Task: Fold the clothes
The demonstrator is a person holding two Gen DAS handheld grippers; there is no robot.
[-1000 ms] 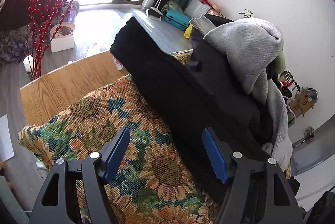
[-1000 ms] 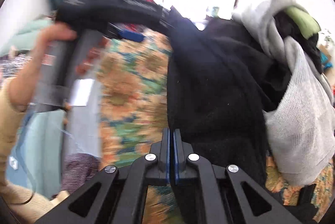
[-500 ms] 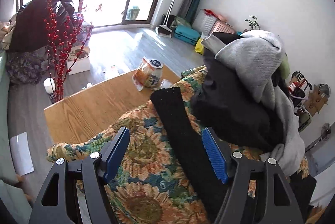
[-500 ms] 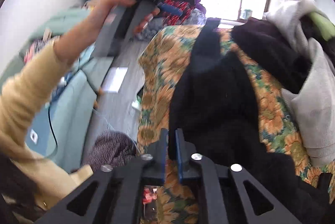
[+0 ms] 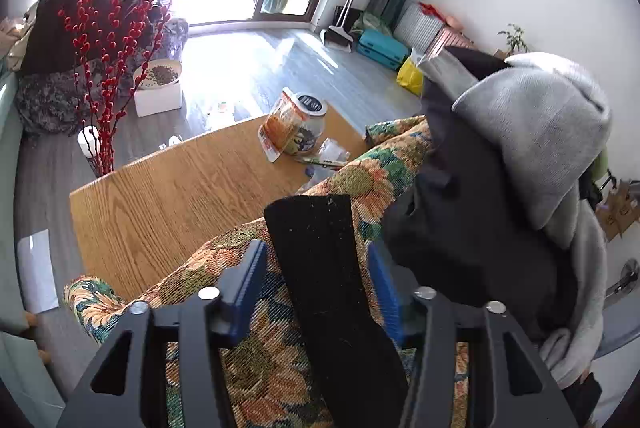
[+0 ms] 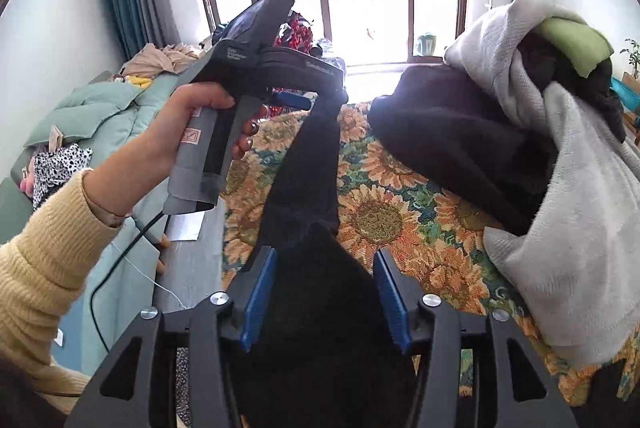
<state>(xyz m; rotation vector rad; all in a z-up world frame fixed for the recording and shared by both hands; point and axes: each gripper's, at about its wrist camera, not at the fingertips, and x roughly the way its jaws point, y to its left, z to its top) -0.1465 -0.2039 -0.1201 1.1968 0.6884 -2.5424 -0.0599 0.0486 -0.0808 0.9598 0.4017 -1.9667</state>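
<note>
Here's the black garment (image 5: 320,268), a long narrow strip of dark knit, stretched flat along the sunflower cloth (image 5: 360,179) that covers the bench (image 5: 180,187), just beside the heap of dark and grey clothes (image 5: 540,131). The left claw (image 5: 316,284) straddles the far end of the strip and its jaws are closing, the fabric between the blue pads but not yet pinched from what I can see. At the near end the right claw (image 6: 324,292) is opening, letting go, the black cloth lying loose between its jaws. The person's left hand (image 6: 200,119) grips the tool's handle above the cloth. This piece looks soft, light and limp, likely to sag and slide wherever it isn't supported, and its fuzzy surface should give the pads decent bite. My call: take it right at the squared end, across the full width, so the fold carries over evenly without bunching against the heap.
</note>
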